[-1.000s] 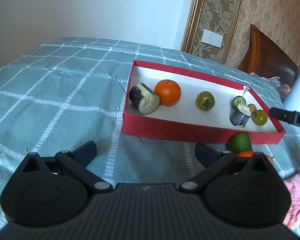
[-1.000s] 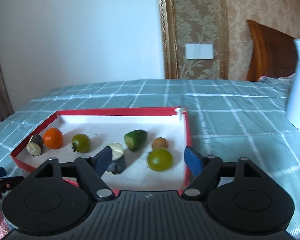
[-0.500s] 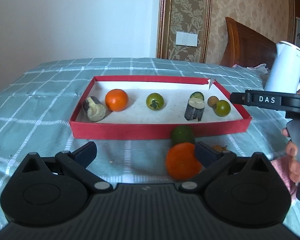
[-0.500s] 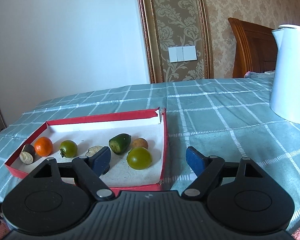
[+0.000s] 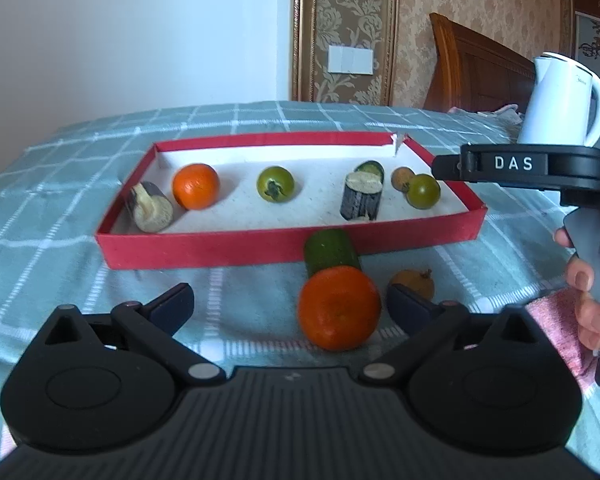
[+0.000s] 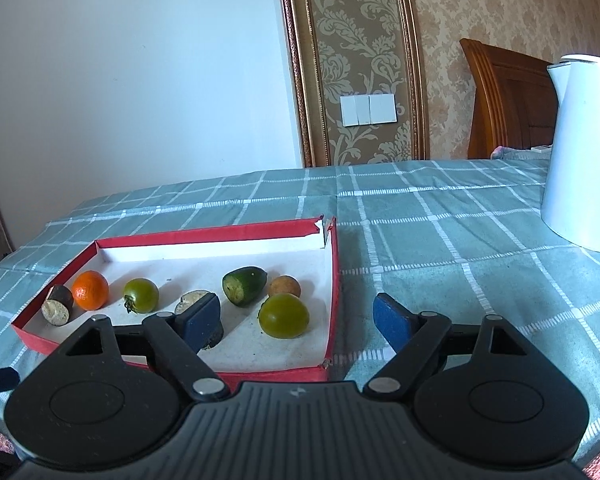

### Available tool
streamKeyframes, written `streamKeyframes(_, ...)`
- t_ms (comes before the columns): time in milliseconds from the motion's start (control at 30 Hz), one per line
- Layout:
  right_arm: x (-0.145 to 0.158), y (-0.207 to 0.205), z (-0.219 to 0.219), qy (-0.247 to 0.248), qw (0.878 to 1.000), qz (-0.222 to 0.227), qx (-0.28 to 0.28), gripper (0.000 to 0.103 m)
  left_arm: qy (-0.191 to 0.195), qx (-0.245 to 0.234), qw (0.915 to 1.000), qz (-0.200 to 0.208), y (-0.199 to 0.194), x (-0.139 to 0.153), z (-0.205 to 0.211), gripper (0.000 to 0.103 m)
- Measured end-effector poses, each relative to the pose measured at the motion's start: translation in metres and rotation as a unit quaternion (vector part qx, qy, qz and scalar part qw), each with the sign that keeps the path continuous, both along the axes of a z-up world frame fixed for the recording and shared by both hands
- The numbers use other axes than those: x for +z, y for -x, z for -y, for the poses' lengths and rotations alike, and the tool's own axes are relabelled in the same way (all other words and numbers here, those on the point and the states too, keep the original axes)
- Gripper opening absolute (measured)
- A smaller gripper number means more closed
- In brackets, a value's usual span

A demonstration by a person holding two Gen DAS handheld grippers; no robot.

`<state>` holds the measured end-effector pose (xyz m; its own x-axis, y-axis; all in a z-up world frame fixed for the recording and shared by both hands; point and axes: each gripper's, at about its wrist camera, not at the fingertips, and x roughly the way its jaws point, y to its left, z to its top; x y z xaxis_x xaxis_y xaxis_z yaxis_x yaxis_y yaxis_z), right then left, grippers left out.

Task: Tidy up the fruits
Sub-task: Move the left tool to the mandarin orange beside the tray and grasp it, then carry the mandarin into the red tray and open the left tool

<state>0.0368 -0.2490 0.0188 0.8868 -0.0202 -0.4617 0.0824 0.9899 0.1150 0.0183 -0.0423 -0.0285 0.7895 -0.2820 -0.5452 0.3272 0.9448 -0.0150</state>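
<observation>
Low centre of the left view, our left tongs (image 5: 288, 304) are closing around the loose orange (image 5: 339, 307), not gripping yet; next lift into red tray (image 5: 284, 246). Right tongs (image 6: 296, 320) open, empty.

"DAS" in white letters on the right tongs (image 5: 516, 164)

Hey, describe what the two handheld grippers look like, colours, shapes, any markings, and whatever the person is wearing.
Both are matte black plastic. The left gripper has a ribbed body, two rounded discs, silver pivot pins and dark navy finger pads. The right gripper is built the same, with brighter blue pads. In the left wrist view its side carries white letters "DAS" on a black band. A pink textured fabric shows by the hand; it may be a sleeve.
</observation>
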Motion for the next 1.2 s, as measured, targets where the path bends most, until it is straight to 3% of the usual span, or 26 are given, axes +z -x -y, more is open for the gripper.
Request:
streamKeyframes(367, 0.0, 0.0, -0.004, 0.008, 1.0, -0.001, 0.0, 0.085, 0.029, -0.06, 0.9978, 0.001, 0.01, -0.002, 0.002, 0.04)
streamKeyframes(600, 0.0, -0.001, -0.004, 0.011, 1.0, -0.004, 0.0, 0.085, 0.008, -0.065, 0.9978, 0.014, 0.017, 0.0, 0.006, 0.04)
streamKeyframes(800, -0.001, -0.002, -0.006, 0.013, 1.0, -0.003, 0.0, 0.085, 0.008, -0.045, 0.9977, 0.051, 0.019, 0.022, -0.007, 0.04)
streamKeyframes(967, -0.002, -0.002, -0.007, 0.016, 1.0, -0.005, 0.001, 0.085, 0.01, -0.003, 0.9977, 0.067, -0.004, 0.036, -0.025, 0.04)
streamKeyframes(1200, -0.005, -0.003, -0.013, 0.026, 1.0, -0.011, 0.006, 0.085, 0.03, 0.038, 0.9981, 0.037, -0.05, 0.03, -0.044, 0.04)
